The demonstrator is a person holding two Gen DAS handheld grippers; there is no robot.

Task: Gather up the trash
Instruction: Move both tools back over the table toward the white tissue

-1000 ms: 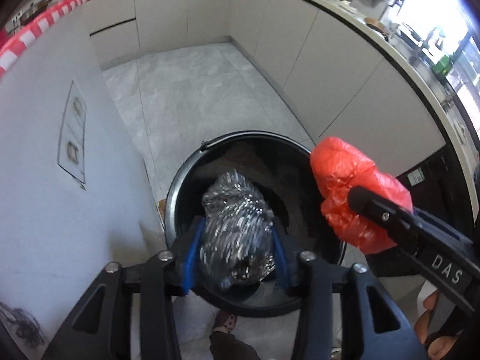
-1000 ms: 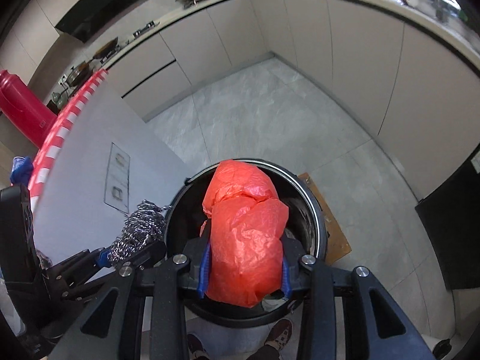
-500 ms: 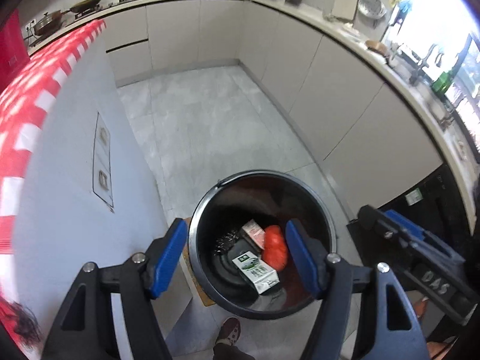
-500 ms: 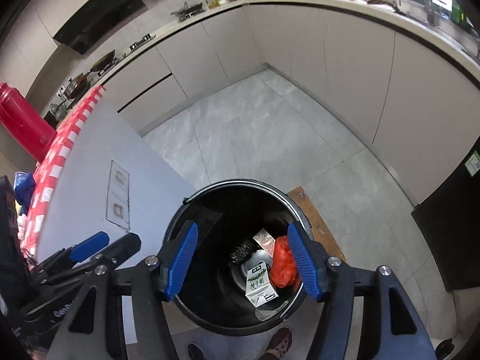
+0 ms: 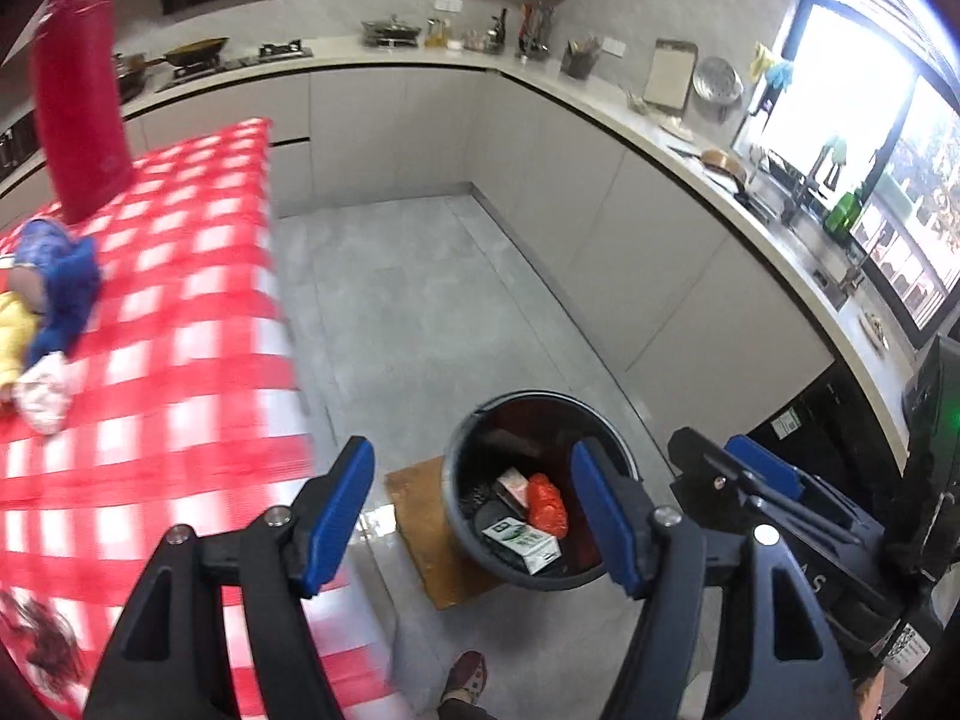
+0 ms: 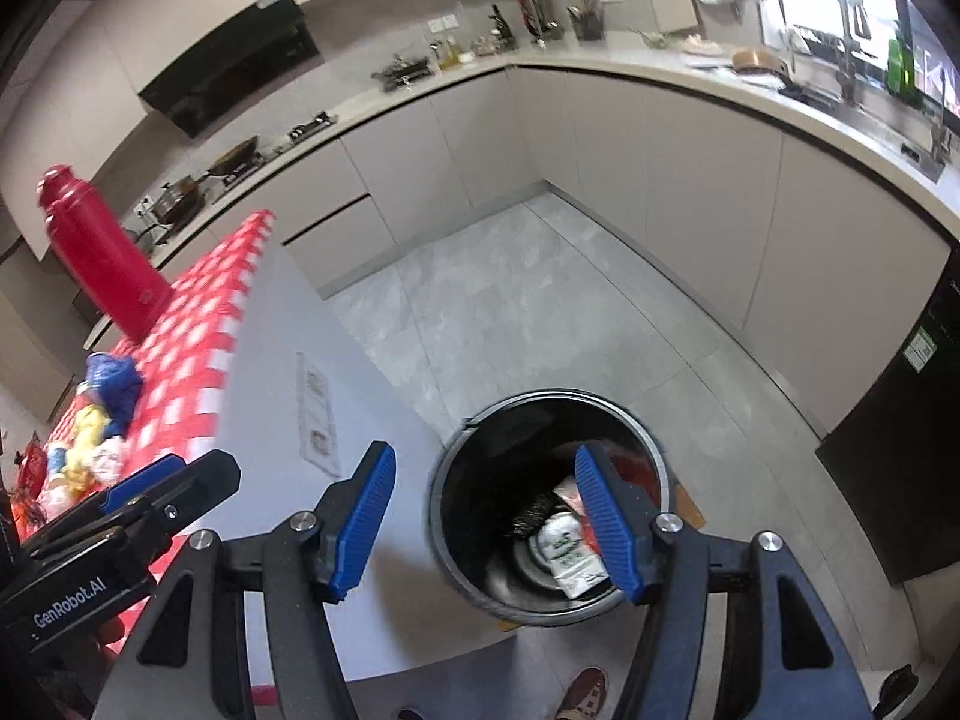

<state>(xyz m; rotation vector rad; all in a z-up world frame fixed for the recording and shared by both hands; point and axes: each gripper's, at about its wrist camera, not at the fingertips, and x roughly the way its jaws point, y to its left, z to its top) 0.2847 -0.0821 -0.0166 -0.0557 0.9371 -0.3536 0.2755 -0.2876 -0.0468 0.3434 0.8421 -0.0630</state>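
1. One black trash bin point(image 5: 536, 492) stood on the grey tiled floor point(image 5: 420, 312), just beside the table's end, and served as the landmark.
2. Inside the bin lay four visible pieces of trash: one crumpled red plastic bag point(image 5: 547, 504), one white carton with green print point(image 5: 523, 542), one small pinkish packet point(image 5: 512, 485) and one dark metallic wad point(image 6: 531, 515). The carton's writing was too small to read.
3. One brown mat point(image 5: 429, 531) lay on the floor, partly under the bin.
4. Two grippers hung above the bin. The left gripper point(image 5: 471, 516) had its blue-padded jaws apart, nothing between them; the bin showed through the gap.
5. The right gripper point(image 6: 486, 519) likewise had its jaws apart and empty. Its body showed the letter "S" in the left wrist view; the left gripper's body read "GenRobot.AI" in the right wrist view.
6. One shoe of the person point(image 6: 585, 687) showed on the floor below the bin.
7. To the left of the bin, the table point(image 5: 180, 360) carried a red-and-white checked cloth, one tall red flask point(image 6: 102, 252) and a heap of more trash in blue, yellow and white point(image 5: 48, 300).
8. Beyond the bin, grey cabinets point(image 6: 660, 150) ran round under one counter crowded with kitchenware.
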